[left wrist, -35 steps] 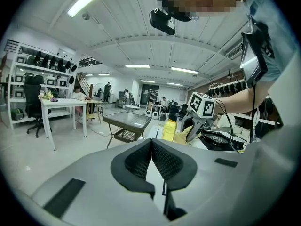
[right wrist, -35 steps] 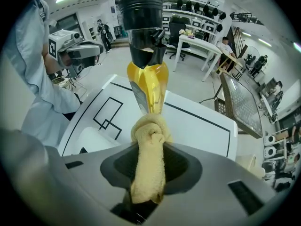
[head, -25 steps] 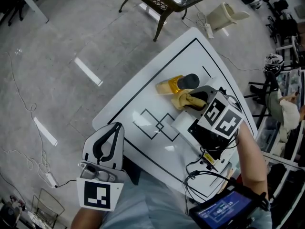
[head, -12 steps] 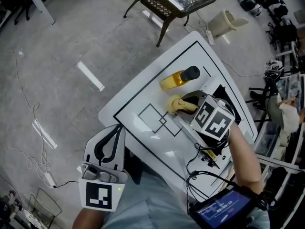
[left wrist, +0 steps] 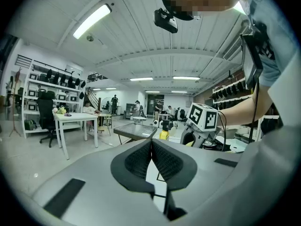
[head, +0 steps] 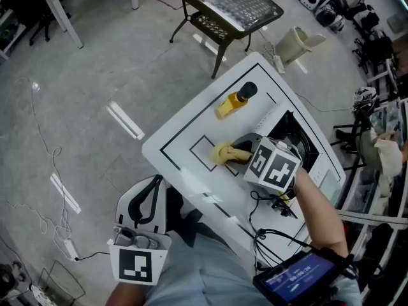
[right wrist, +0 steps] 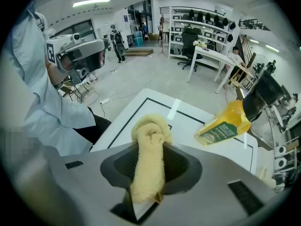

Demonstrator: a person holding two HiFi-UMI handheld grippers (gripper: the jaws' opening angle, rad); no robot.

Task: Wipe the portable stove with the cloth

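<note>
My right gripper [head: 240, 153] is shut on a rolled yellow cloth [head: 224, 152], holding it over the white table [head: 185, 129] just left of the portable stove [head: 302, 148], which has a black burner top. In the right gripper view the cloth [right wrist: 149, 159] runs lengthwise between the jaws and bulges past their tips. A yellow bottle with a black cap [head: 235, 101] lies on the table beyond the cloth. My left gripper [head: 144, 204] hangs off the table's near edge, jaws shut on nothing [left wrist: 151, 160].
Black cables [head: 269, 209] lie on the table's near right part. A black mesh side table [head: 227, 2] and a beige bin [head: 297, 25] stand on the floor beyond. A tablet [head: 296, 279] hangs at the person's waist. Shelves and people are far off.
My right gripper has carried the cloth leftward, off the stove and out over the table. The left gripper has risen a little by the table's edge.
</note>
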